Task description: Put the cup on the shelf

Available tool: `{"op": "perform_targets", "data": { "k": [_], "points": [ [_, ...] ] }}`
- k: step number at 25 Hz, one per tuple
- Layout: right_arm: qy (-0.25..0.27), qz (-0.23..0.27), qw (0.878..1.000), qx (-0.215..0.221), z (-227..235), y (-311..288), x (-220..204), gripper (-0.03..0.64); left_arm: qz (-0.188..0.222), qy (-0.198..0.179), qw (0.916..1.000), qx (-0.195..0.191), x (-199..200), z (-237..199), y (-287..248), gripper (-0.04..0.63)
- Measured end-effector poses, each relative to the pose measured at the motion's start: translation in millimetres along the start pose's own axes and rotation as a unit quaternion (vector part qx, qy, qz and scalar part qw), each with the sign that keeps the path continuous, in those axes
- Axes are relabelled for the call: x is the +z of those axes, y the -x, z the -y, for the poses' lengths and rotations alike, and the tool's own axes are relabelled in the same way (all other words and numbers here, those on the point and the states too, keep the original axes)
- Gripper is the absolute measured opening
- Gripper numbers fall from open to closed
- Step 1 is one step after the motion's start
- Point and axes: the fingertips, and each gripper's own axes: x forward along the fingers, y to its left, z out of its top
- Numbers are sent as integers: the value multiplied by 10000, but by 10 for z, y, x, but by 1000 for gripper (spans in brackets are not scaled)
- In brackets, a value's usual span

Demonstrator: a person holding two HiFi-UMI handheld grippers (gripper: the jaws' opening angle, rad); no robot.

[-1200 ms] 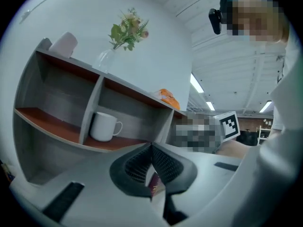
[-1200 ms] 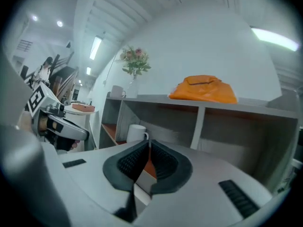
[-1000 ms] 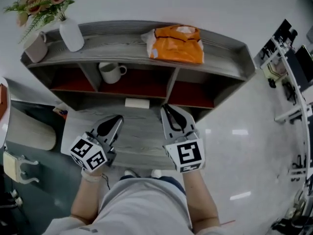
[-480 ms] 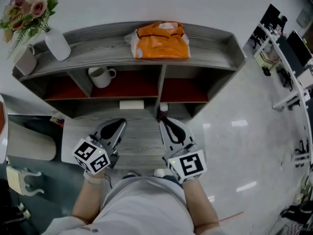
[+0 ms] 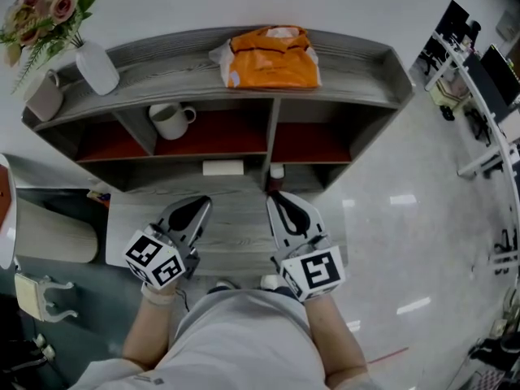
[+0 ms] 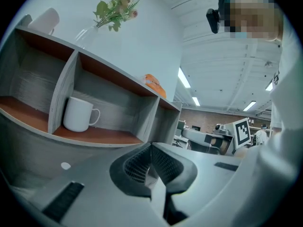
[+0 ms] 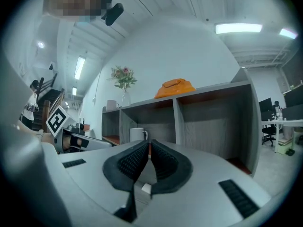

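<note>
Hovering side by side near shelf: left gripper, right gripper, fingers together, empty. White cup upright in middle compartment, left end.

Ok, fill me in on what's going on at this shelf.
A person stands facing a grey wooden shelf unit with a two-jaw gripper in each hand. The left gripper and the right gripper are both shut and empty, held low in front of the shelf and touching nothing. A white ceramic mug stands upright in the middle compartment. On top are an orange plastic bag, a white vase of flowers and a pale cup.
</note>
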Motion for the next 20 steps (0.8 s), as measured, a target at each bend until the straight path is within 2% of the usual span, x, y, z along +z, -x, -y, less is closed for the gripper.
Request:
{"op": "perform_targets", "data": {
  "k": [4,15,20],
  "points": [
    [-99,-106,9999,45,-9,14,-97,31,17,-10,10000,33,9,-15,25,15],
    [24,-137,9998,164,-154,-4,-120,31,9,-18,10000,43,-6,14,77,15],
    [-31,-91,9997,233,-194,-13,-112,31,159,96,9997,-134,23,56,122,17]
  ]
}}
